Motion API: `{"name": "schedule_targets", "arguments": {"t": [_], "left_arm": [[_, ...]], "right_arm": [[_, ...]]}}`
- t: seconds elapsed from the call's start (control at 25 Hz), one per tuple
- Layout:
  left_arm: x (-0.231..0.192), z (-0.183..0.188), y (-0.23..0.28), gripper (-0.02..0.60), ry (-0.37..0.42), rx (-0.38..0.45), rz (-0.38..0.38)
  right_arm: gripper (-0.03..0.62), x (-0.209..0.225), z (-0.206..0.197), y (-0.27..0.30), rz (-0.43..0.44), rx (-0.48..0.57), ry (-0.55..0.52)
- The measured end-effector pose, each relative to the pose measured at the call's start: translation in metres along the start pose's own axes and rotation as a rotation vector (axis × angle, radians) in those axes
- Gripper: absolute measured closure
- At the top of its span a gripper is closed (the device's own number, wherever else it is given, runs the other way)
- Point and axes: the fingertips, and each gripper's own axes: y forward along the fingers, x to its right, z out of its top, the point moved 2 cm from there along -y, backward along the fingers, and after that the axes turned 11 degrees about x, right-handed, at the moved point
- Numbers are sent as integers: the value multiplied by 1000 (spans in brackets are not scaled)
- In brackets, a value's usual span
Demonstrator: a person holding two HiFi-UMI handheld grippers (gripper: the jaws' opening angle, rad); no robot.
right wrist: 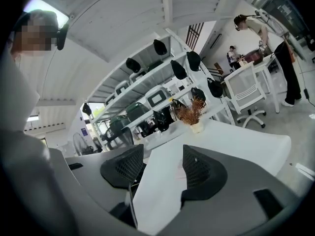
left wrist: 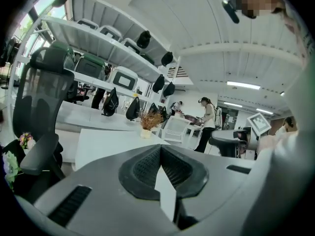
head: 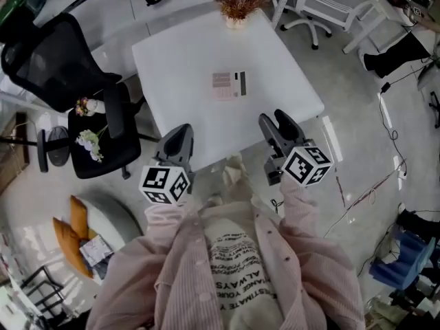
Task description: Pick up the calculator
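Calculator (head: 229, 84) lies flat mid-table (head: 175, 71), well apart from both grippers hovering at the near edge. Our right gripper (head: 277, 124) has its jaws wide; our left gripper (head: 180, 135) has its jaws pressed together, empty. We're at the approach, we reckon: next, reach forward and straddle it.

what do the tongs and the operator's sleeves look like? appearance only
Grey moulded shells on both left tongs and right tongs, with dark textured pads inside the tips. Each carries a white cube printed with black square markers. No cables visible. The sleeves are long and pale pink.
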Motion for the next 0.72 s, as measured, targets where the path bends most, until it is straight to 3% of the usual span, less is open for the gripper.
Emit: {"name": "schedule_targets", "arguments": {"t": [0.52, 0.72], "left_arm": [[-30, -46, 104, 580, -30, -121, 83], [-43, -70, 128, 580, -65, -161, 138]], "right_arm": [[376, 77, -31, 102, 42, -198, 73], [376, 108, -54, 131, 13, -259, 111]]}}
